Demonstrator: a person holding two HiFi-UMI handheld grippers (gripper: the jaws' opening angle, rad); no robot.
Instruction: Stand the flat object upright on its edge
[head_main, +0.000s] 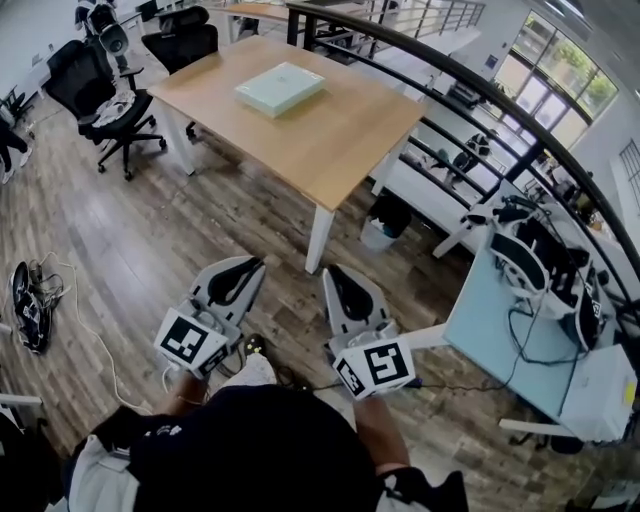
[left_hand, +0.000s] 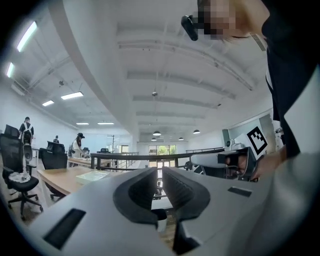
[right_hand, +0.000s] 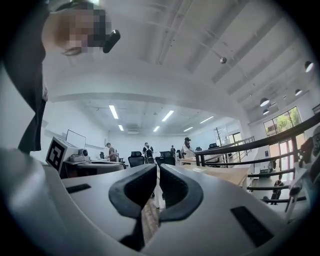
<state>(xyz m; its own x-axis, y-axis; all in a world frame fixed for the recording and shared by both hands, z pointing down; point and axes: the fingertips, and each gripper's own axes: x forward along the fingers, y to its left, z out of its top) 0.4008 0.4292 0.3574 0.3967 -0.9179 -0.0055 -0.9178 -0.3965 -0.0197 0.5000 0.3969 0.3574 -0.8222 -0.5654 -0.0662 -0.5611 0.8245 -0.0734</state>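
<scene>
A flat pale-green box (head_main: 281, 88) lies on its broad face on the wooden table (head_main: 330, 140), far ahead of both grippers; the same box (left_hand: 91, 175) shows small in the left gripper view. My left gripper (head_main: 254, 264) is held close to my body above the wood floor, shut and empty. My right gripper (head_main: 331, 270) hangs beside it, also shut with nothing between its jaws. The left gripper (left_hand: 158, 176) and the right gripper (right_hand: 156, 172) both point level across the office, well short of the table.
Black office chairs (head_main: 95, 90) stand left of the table. A dark railing (head_main: 450, 75) runs behind it, with a bin (head_main: 383, 225) near the table leg. A light-blue desk (head_main: 520, 330) with headsets is at my right. Cables lie on the floor (head_main: 35, 300) at left.
</scene>
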